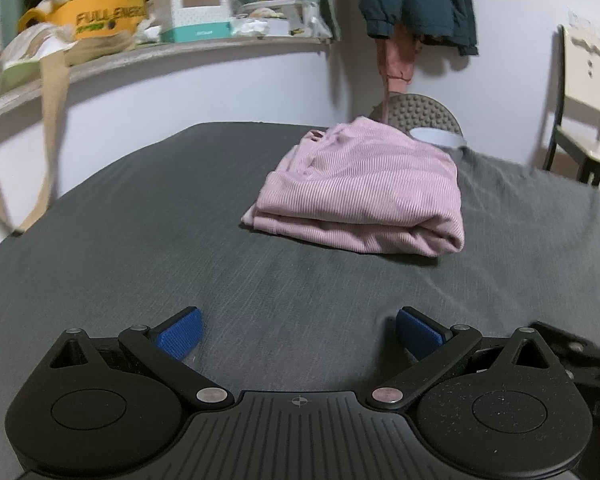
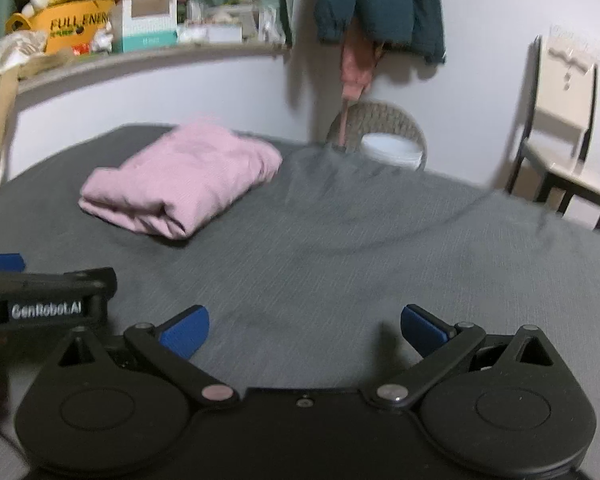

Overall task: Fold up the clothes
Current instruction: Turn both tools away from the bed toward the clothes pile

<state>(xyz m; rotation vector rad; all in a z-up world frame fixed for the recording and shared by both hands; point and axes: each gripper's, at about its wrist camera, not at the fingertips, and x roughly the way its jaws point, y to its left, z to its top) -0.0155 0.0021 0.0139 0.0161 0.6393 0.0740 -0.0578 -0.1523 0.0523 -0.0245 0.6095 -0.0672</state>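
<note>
Nearest, the left claw (image 1: 298, 334) and the right claw (image 2: 305, 334) hang spread and empty over the bare near part of the bed (image 1: 180, 248), side by side. Farther on, toward the bed's far edge, the pink garment (image 1: 364, 196) lies as a compact, layered bundle. The folding looks essentially done; no other loose clothes show on the bed.

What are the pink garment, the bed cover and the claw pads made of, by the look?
Pink garment: soft ribbed knit or corduroy-like fabric, matte; fine parallel ribs show. Bed cover: dark grey woven cloth, matte, with a faint heathered weave and creases. Claw pads: blue, probably rubber or textured plastic; a fine grid pattern shows. Cannot tell which.
</note>
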